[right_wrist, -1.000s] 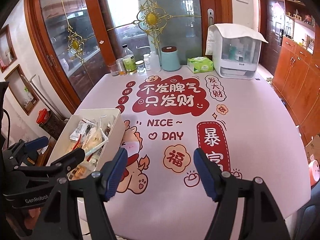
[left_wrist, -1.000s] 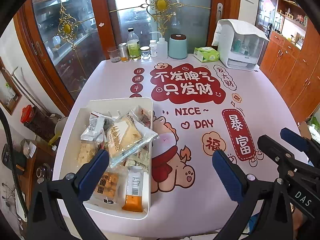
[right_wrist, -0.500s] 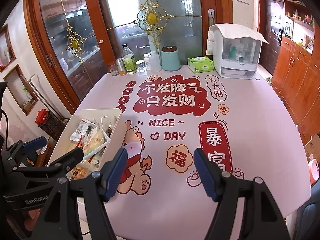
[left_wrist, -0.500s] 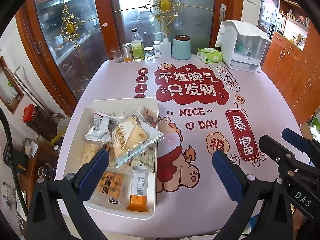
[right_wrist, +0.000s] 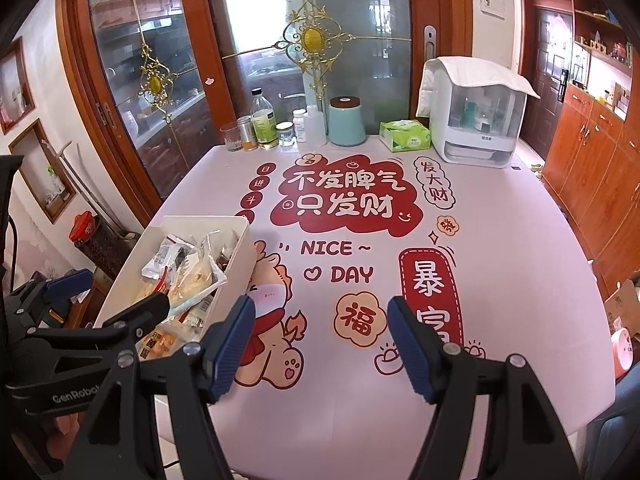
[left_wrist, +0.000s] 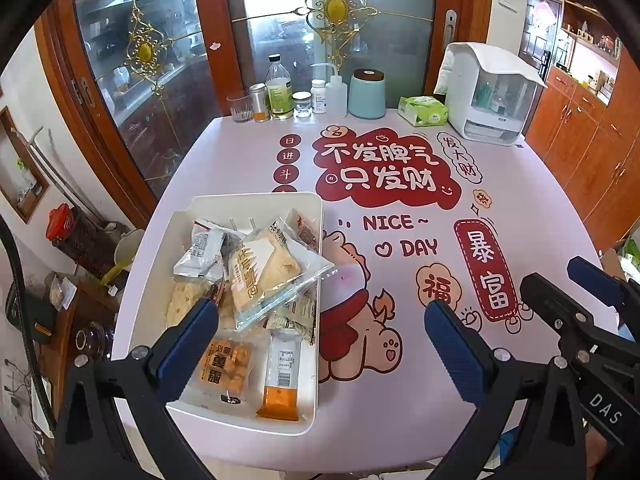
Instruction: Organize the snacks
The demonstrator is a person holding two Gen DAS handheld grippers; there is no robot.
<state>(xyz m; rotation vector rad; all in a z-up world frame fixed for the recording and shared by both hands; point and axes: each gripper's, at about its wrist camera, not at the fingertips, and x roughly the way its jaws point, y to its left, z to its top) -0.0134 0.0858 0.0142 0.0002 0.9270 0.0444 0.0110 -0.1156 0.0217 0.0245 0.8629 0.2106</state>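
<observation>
You hold two grippers above a table (left_wrist: 240, 152) with a pink cloth and red cartoon pictures on it. Your left gripper (left_wrist: 320, 336) has its two blue pads wide apart with nothing between them; one pad hangs over the near end of the white tray (left_wrist: 256, 200) and the other over the bare cloth. Your right gripper (right_wrist: 320, 340) is also spread apart and empty, above the cartoon pig (right_wrist: 276, 320). The one tray sits on the left side of the table, close to the near edge, and all the snacks are piled inside it. You can count about seven packets there, but some lie under others, so the count is not sure. On top lies a big clear bag of pale bread (left_wrist: 268, 268), and its corner pokes over the tray's right wall. Beside it is one silver packet (left_wrist: 200, 256). At the near end sit one orange cracker bag (left_wrist: 228, 364) and one long bar with an orange end (left_wrist: 282, 376), side by side. Along the far edge of the table stand one glass (left_wrist: 239, 107), one small tin (left_wrist: 258, 100), one bottle with a green label (left_wrist: 280, 88), one little jar (left_wrist: 302, 104), two white bottles (left_wrist: 328, 94), one teal canister (left_wrist: 367, 94), one green tissue pack (left_wrist: 423, 110) and one white box with a clear window (left_wrist: 492, 96).
</observation>
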